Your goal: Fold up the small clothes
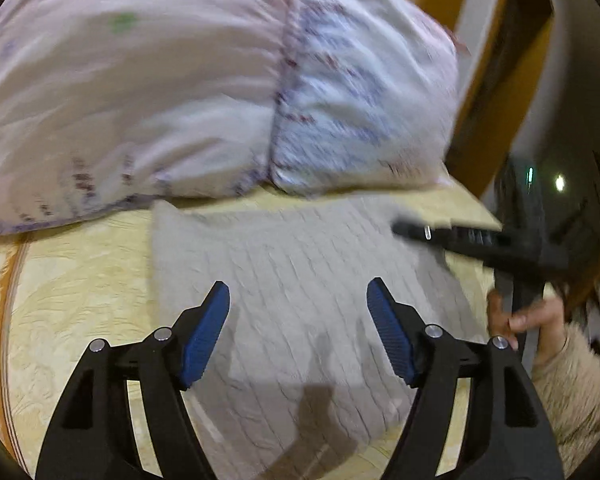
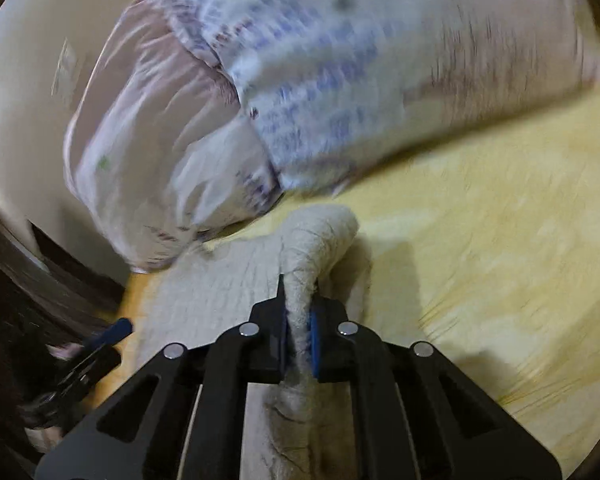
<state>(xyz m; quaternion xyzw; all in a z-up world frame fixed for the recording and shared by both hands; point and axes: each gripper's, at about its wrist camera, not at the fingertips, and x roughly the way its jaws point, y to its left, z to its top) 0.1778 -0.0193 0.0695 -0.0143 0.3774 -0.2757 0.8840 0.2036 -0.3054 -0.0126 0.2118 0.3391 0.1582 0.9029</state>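
A small beige knit garment [image 1: 300, 280] lies on the yellow bedspread [image 1: 80, 280]. My left gripper [image 1: 298, 300] is open and empty, hovering just above the garment's middle. My right gripper [image 2: 298, 316] is shut on a raised fold of the same garment [image 2: 315, 240], lifting its edge off the bed. The right gripper also shows at the right of the left wrist view [image 1: 459, 236], held by a hand [image 1: 531, 320]. The left gripper's blue tip shows at the lower left of the right wrist view [image 2: 116, 330].
A big pale quilt with purple print [image 1: 180, 92] is heaped at the back of the bed and also fills the right wrist view [image 2: 300, 80]. The bed edge and a wooden frame [image 1: 491, 120] lie to the right. Both views are motion-blurred.
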